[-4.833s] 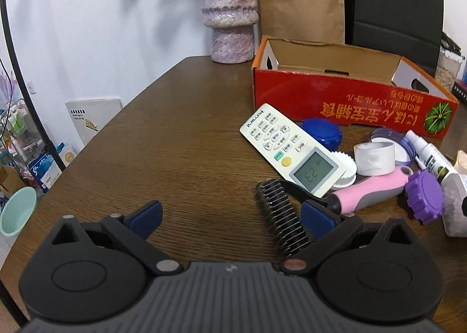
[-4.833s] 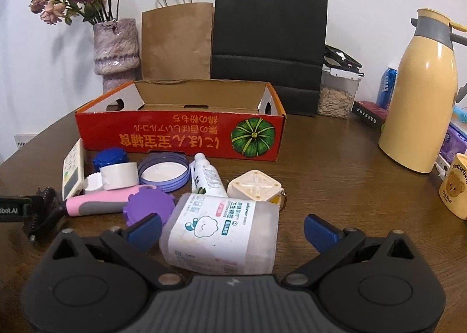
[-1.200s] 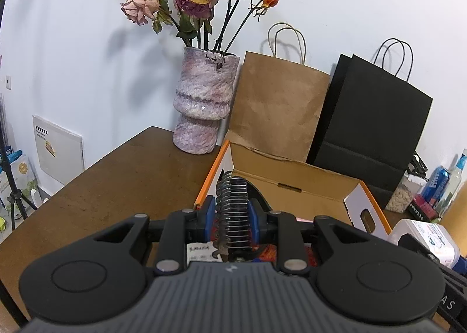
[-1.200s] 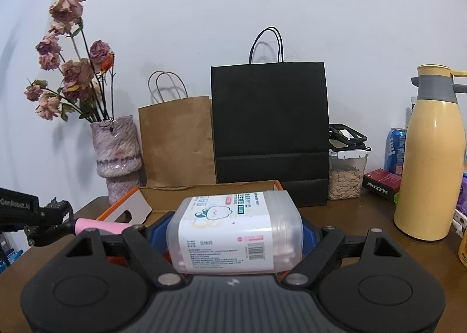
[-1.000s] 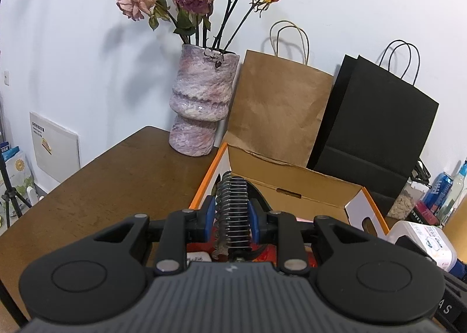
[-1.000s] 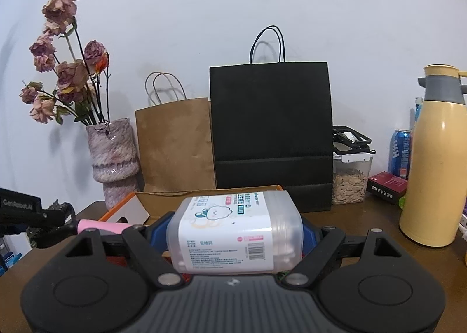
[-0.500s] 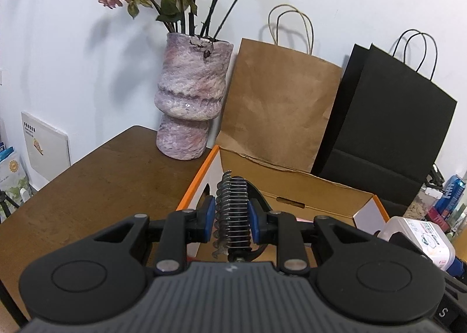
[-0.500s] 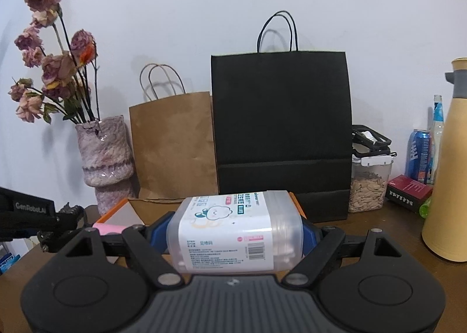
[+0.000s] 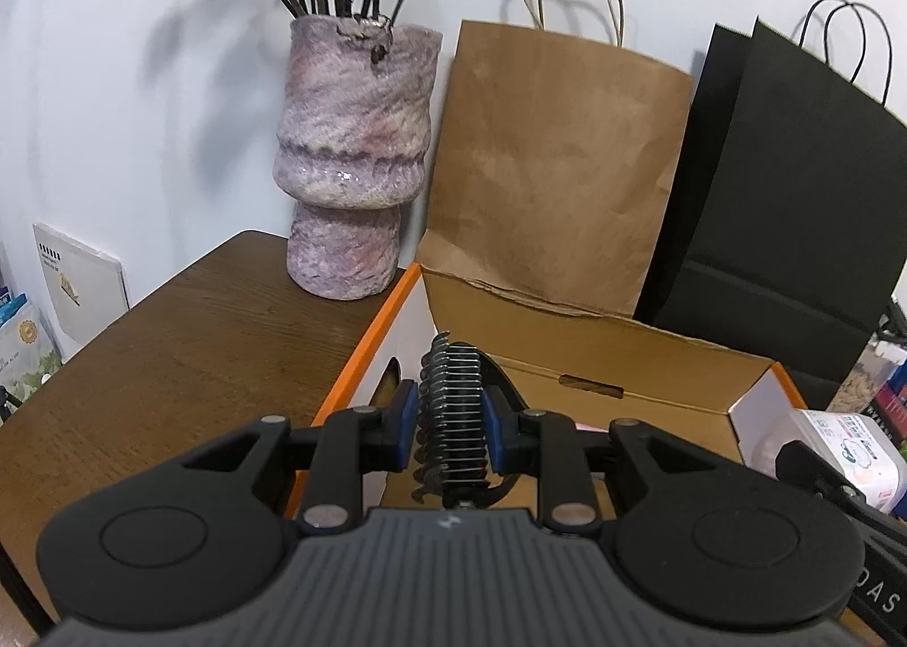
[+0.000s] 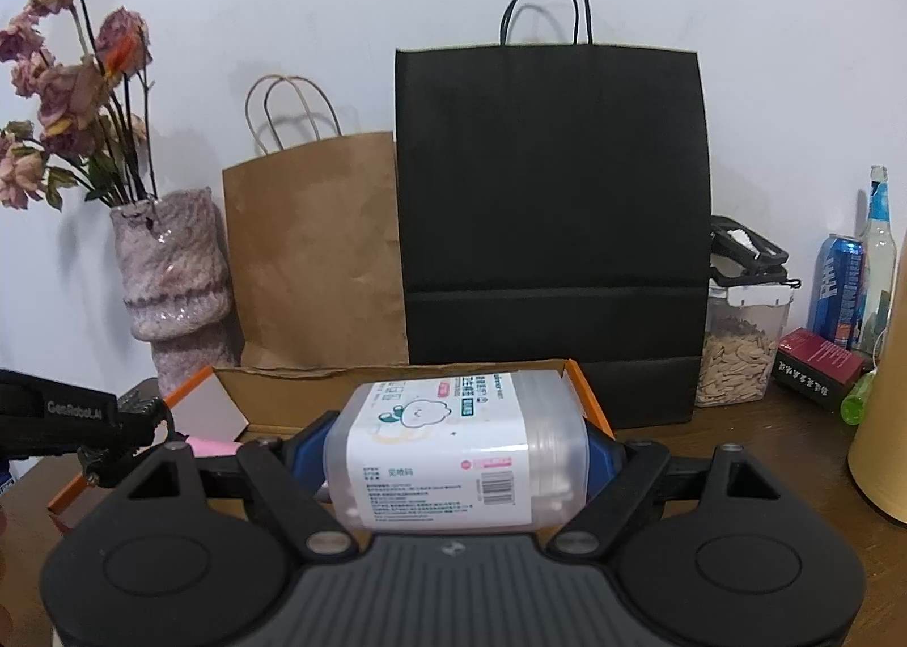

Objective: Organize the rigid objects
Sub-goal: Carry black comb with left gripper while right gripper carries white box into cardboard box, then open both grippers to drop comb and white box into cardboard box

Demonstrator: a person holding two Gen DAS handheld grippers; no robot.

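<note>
Key relation: both loads hang over the open cardboard box (image 9: 652,358), so the coming move is, I judge, a lowering into it, not a reach across the worktop (image 9: 187,341).
Left fingers (image 9: 448,423): I have them pressed onto the toothed metal head of the pet grooming rake (image 9: 453,409), blue pads on either side of the comb.
Rake axis: the row of teeth runs up and away from me along my fingers; the pink handle (image 10: 212,444) trails off toward my right, across the box, as the right wrist view shows.
Rake place: above the box's left end, just inside the orange rim, near the pink-grey vase (image 9: 354,159).
Right fingers (image 10: 456,454): I am pinching the clear plastic cotton swab box (image 10: 453,448) by its two short ends.
Swab box axis: long axis lies crosswise, left to right between my pads, printed label facing up and toward me.
Swab box place: above the box's right end, its near rim hidden beneath it.
Nearer hand: each is over its own half; my left gripper shows at the left edge of the right view, apart from the swab box.
Risk: I judge the rake handle could swing toward the swab box on release.
</note>
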